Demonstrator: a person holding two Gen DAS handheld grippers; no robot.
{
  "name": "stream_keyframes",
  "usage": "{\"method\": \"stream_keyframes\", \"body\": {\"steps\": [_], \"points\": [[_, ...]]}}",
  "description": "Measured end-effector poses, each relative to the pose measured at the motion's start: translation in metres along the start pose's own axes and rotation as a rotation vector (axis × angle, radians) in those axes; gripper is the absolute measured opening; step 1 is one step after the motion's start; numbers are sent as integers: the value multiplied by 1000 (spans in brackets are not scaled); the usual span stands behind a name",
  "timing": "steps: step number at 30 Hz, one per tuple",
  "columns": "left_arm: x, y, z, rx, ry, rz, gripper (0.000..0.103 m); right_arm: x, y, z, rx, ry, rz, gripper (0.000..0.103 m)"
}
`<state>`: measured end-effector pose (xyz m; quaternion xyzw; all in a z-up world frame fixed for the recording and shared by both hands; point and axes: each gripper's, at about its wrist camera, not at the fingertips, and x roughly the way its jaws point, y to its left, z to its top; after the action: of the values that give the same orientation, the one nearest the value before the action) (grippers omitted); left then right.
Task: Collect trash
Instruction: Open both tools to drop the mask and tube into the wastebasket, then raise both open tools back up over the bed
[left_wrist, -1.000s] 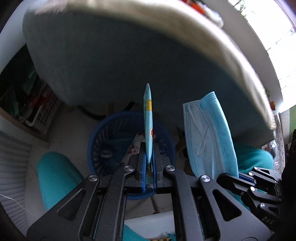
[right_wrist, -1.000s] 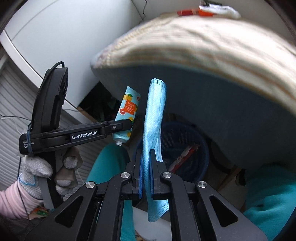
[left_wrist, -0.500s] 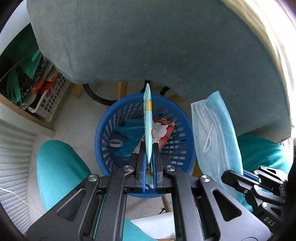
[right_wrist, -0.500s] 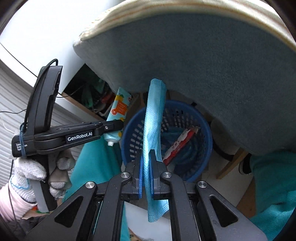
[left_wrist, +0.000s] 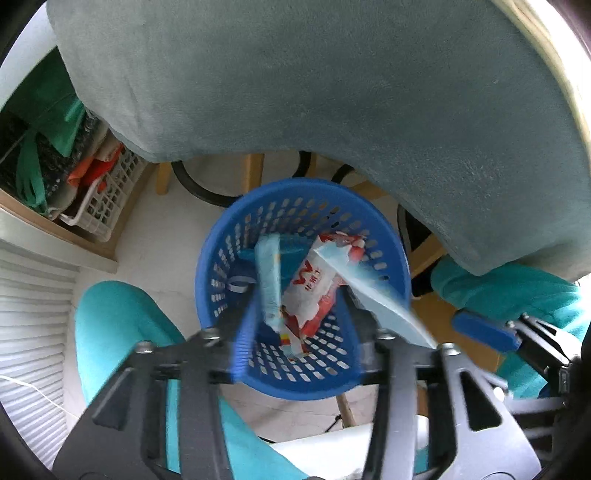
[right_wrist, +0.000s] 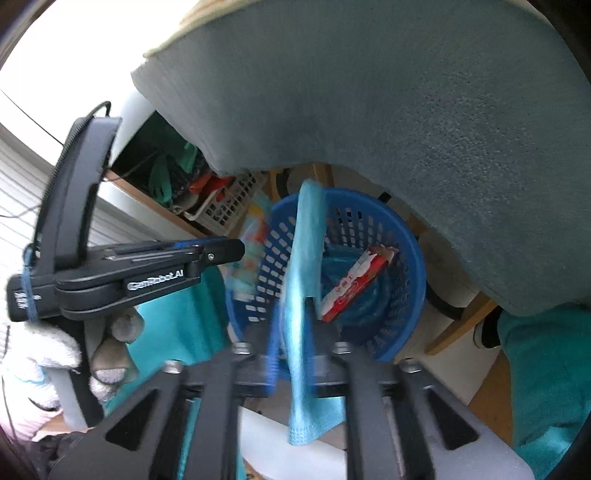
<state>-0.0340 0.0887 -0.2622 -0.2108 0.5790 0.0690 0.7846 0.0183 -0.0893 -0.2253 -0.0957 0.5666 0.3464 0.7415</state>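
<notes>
Left wrist view: the grey-green cushion (left_wrist: 332, 92) fills the far side, and the blue basket (left_wrist: 391, 258) sits on the floor beneath it. Half a second ago both grippers were clamped; now the left gripper (left_wrist: 299, 332) is spread wide and the tube (left_wrist: 267, 277) drops loose into the basket beside a red-and-white wrapper (left_wrist: 314, 288). The right gripper (right_wrist: 295, 332) has also parted, with the blue mask (right_wrist: 303, 266) slipping between its fingers.

The right gripper (right_wrist: 293, 332), jaws parted, has a blue face mask (right_wrist: 301, 295) between them above a blue basket (right_wrist: 402, 306).
</notes>
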Motion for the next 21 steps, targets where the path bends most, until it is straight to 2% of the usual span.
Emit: {"method": "stream_keyframes", "body": {"steps": [2, 13, 16, 21], "points": [[1, 2, 1, 0, 1, 3, 45, 1, 0, -1, -6, -5, -21, 50], [-3, 3, 5, -8, -22, 8, 45, -4, -3, -1, -13, 0, -53, 52], [-10, 1, 8, 0, -37, 10, 45, -6, -3, 1, -12, 0, -64, 57], [-33, -5, 16, 31, -80, -6, 45, -21, -5, 5, -12, -25, -59, 57]]}}
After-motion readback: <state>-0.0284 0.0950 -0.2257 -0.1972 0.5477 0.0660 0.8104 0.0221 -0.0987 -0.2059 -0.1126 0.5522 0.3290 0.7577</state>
